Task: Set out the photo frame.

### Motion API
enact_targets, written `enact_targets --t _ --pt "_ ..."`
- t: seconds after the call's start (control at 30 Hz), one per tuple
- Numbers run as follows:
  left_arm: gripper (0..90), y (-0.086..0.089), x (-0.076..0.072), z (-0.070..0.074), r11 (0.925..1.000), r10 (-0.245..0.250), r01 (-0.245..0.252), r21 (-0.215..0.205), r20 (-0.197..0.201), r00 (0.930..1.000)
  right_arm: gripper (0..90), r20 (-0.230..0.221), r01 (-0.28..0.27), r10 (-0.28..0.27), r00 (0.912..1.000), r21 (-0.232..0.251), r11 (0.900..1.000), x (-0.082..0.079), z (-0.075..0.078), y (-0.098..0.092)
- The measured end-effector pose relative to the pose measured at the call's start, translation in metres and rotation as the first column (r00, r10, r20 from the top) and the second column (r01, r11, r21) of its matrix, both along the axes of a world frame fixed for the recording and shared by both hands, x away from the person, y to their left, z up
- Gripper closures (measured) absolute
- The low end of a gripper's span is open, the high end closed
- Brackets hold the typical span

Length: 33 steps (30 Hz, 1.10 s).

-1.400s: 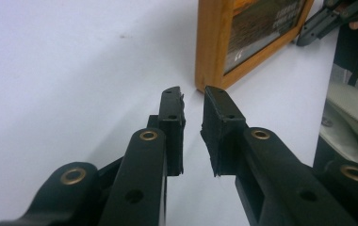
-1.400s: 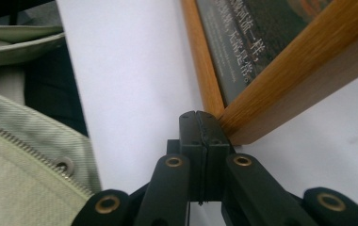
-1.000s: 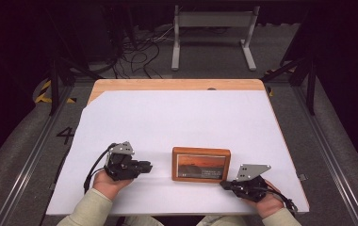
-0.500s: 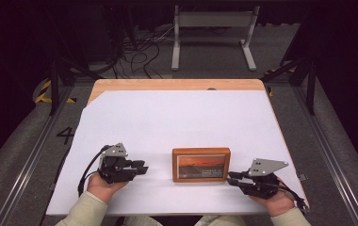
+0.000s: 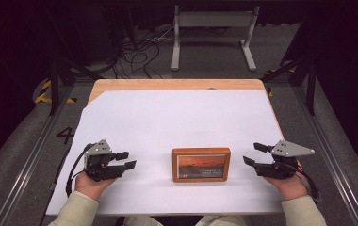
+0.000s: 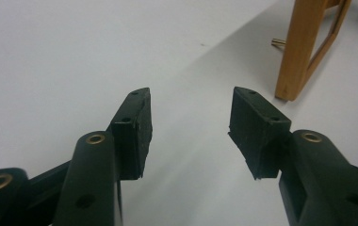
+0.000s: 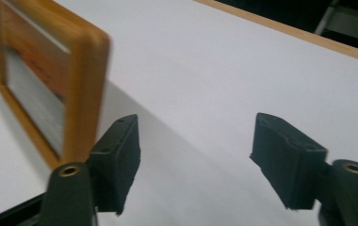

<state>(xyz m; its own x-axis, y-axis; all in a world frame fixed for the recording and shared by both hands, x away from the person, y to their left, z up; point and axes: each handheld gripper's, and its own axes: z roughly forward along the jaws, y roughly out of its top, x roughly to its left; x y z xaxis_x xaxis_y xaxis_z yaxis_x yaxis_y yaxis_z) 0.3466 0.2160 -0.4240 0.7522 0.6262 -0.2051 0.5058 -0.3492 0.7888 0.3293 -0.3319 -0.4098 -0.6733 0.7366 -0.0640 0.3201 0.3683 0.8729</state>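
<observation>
Wooden and orange-brown, the picture frame (image 5: 200, 164) stands near the front edge of my desk (image 5: 177, 117), which is covered in white. It sits between my two hands, and neither tool touches it. The picture in it shows an orange sky.

My left tool (image 5: 126, 159) is to the left of the frame, well apart from it. Its jaws have just been opening, and now they stand partly open with nothing between them. In the left gripper view I see only white desk in the gap of this tool (image 6: 191, 127), and the wooden frame (image 6: 304, 47) is far up at the right, seen from its back side.

My right tool (image 5: 255, 154) is to the right of the frame, near it but not touching. Its jaws have just been opening too, and they stand wide with nothing held. In the right gripper view the gap of this tool (image 7: 196, 146) shows bare white desk, and the frame (image 7: 85, 89) stands just beside the left jaw, a bit blurry.

Both tools point in toward the frame.
</observation>
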Motion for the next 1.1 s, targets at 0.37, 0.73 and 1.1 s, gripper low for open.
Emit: enact_targets --t 0.37,0.73,1.1 --pt "43.4 0.025 0.014 -0.016 0.9970 0.076 -0.076 -0.015 0.008 0.9971 16.0 -0.042 0.093 -0.092 0.9949 0.017 0.996 0.013 -0.018 -0.027" --pt "42.5 0.024 0.016 -0.027 0.9946 0.102 -0.102 -0.016 -0.006 0.9947 8.0 -0.145 0.169 -0.171 0.9745 -0.024 0.985 0.024 -0.040 -0.030" --pt "41.4 0.022 0.016 -0.029 0.9949 0.100 -0.100 -0.009 -0.008 0.9949 7.6 -0.164 0.143 -0.155 0.9743 -0.081 0.986 0.026 -0.045 -0.022"
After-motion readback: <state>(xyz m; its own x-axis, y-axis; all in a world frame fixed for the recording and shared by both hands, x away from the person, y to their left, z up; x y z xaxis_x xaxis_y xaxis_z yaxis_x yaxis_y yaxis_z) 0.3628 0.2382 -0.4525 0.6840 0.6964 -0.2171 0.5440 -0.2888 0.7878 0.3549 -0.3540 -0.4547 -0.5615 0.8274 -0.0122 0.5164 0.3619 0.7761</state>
